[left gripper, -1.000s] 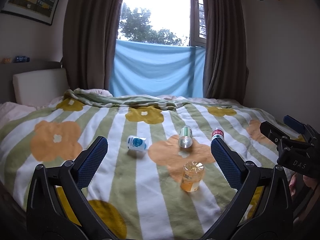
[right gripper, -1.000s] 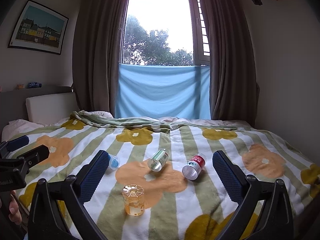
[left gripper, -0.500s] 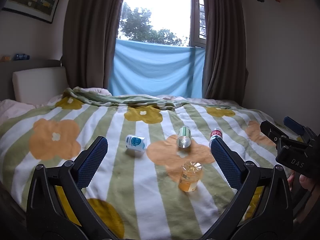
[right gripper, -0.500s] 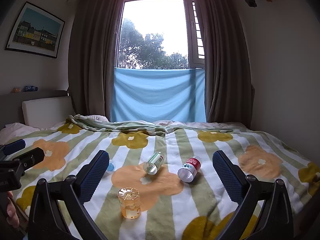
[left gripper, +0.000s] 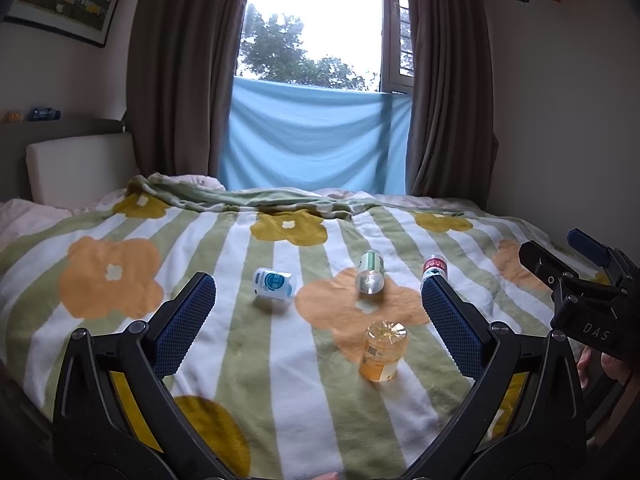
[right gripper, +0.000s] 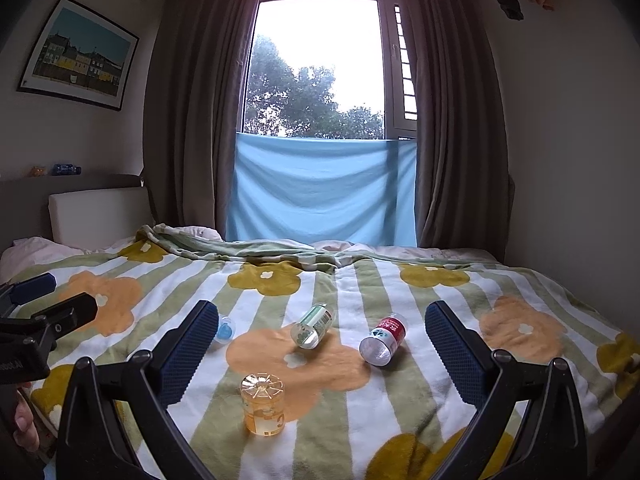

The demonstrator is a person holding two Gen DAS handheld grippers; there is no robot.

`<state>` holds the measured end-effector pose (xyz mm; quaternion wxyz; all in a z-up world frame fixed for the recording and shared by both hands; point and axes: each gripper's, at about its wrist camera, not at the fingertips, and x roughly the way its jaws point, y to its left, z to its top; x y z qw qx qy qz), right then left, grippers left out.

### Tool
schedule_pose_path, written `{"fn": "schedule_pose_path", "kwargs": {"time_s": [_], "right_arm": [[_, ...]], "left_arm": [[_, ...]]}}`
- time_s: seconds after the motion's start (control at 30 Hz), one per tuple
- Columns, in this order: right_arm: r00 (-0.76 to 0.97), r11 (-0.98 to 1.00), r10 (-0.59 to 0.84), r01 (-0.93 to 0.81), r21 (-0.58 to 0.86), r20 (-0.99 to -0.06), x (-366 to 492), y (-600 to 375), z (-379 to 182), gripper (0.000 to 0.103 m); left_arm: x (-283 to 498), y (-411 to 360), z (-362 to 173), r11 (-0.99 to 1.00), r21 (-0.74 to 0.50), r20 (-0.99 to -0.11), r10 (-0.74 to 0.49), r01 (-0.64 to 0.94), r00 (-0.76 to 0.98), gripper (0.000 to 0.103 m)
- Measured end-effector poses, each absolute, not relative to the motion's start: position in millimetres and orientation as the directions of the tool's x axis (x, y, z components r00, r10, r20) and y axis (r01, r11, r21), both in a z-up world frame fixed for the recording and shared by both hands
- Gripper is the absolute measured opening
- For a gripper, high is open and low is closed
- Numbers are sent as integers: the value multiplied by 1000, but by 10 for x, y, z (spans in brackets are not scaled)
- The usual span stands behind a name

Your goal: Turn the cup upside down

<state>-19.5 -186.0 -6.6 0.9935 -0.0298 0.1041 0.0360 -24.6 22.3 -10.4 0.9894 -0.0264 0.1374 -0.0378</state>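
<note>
A small clear orange cup stands on the striped flower blanket, its ribbed closed end up; it also shows in the right wrist view. My left gripper is open and empty, held back from the cup, which lies just inside its right finger. My right gripper is open and empty, with the cup low between its fingers, nearer the left one. Each gripper shows at the edge of the other's view.
Three small containers lie on their sides beyond the cup: a blue-and-white one, a green one and a red one. The blanket covers the bed. A wall runs along the right, a window and curtains behind.
Both grippers drifted slightly and tilted up a little; the scene sits lower in the right wrist view. The cup and containers have not moved. Both grippers stay open.
</note>
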Motion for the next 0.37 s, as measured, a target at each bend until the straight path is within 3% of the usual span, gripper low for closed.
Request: {"fn": "schedule_pose_path", "kwargs": {"time_s": [0.37], "right_arm": [[976, 995, 71, -83, -50, -206, -193, -1799, -61, 103]], "left_arm": [[-342, 173, -132, 998, -37, -224, -58, 51, 973, 103]]}}
